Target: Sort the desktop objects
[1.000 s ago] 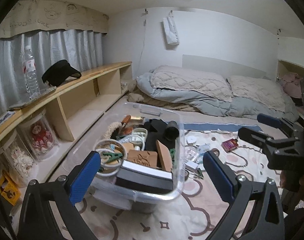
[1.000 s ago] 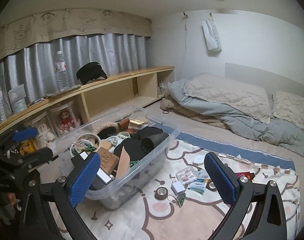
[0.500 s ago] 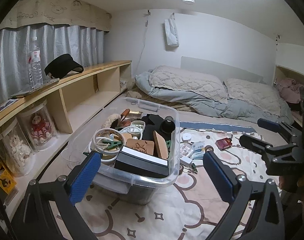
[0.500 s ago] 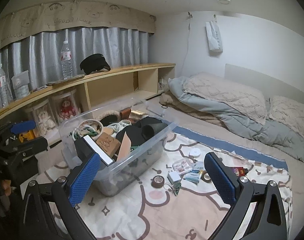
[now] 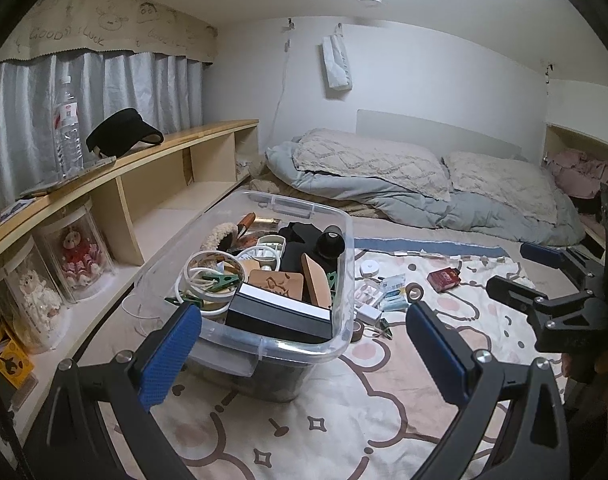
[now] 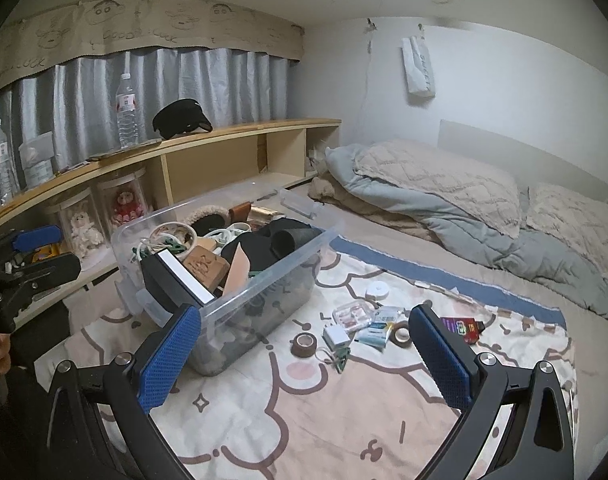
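A clear plastic bin (image 5: 346, 280) stands on the patterned blanket, filled with several items, among them a black-and-white box (image 5: 277, 312), a brown embossed block (image 5: 275, 282) and a white cord coil (image 5: 201, 276). Right of the bin lie loose things: a white disc (image 6: 377, 290), a clear case (image 6: 352, 314), a white charger (image 6: 336, 336), a brown tape roll (image 6: 304, 345) and a red box (image 6: 462, 326). My left gripper (image 5: 304, 354) hangs open just before the bin's near end. My right gripper (image 6: 304, 358) is open too, above the blanket, short of the loose pile.
A long wooden shelf (image 5: 175, 142) runs along the left, carrying a water bottle (image 5: 67, 128) and a black visor (image 5: 121, 132), with doll jars (image 5: 77, 256) beneath. A quilt and pillows (image 5: 384, 172) fill the back. The patterned blanket (image 6: 324, 420) spreads in front.
Both grippers have drawn back from the bin, which now looks smaller and farther. Both remain open and nothing was picked up.
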The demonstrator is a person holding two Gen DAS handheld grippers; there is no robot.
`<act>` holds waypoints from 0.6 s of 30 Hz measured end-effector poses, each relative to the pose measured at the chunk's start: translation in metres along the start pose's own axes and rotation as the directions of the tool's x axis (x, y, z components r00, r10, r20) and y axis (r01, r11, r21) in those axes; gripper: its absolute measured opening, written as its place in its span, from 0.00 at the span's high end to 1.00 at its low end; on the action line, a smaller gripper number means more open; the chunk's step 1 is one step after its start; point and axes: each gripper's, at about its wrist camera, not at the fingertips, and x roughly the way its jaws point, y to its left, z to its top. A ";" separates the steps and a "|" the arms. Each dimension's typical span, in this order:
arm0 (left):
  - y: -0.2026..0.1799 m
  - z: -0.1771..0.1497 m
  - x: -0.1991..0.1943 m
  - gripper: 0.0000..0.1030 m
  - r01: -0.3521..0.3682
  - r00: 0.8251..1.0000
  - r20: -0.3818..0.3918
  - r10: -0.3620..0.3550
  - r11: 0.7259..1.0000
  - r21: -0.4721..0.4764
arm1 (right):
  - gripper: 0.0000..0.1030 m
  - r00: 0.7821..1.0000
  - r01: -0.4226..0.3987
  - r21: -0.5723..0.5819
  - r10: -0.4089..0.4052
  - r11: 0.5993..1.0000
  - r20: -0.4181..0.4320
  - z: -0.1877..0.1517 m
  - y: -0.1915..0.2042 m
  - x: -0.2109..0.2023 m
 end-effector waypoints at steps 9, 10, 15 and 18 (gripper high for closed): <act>-0.001 -0.002 0.004 0.00 -0.019 1.000 -0.010 0.019 1.000 0.012 | 0.00 1.000 -0.001 0.002 0.001 1.000 0.010 0.000 -0.001 -0.003; -0.001 -0.002 0.004 0.00 -0.019 1.000 -0.011 0.019 1.000 0.012 | 0.00 1.000 -0.002 0.000 0.002 1.000 0.011 0.001 -0.001 -0.003; -0.002 -0.003 0.005 0.00 -0.023 1.000 -0.013 0.023 1.000 0.015 | 0.00 1.000 -0.006 -0.006 0.006 1.000 0.015 0.001 0.001 -0.004; -0.002 -0.003 0.005 0.00 -0.023 1.000 -0.012 0.023 1.000 0.015 | 0.00 1.000 -0.007 -0.008 0.007 1.000 0.015 0.001 0.001 -0.004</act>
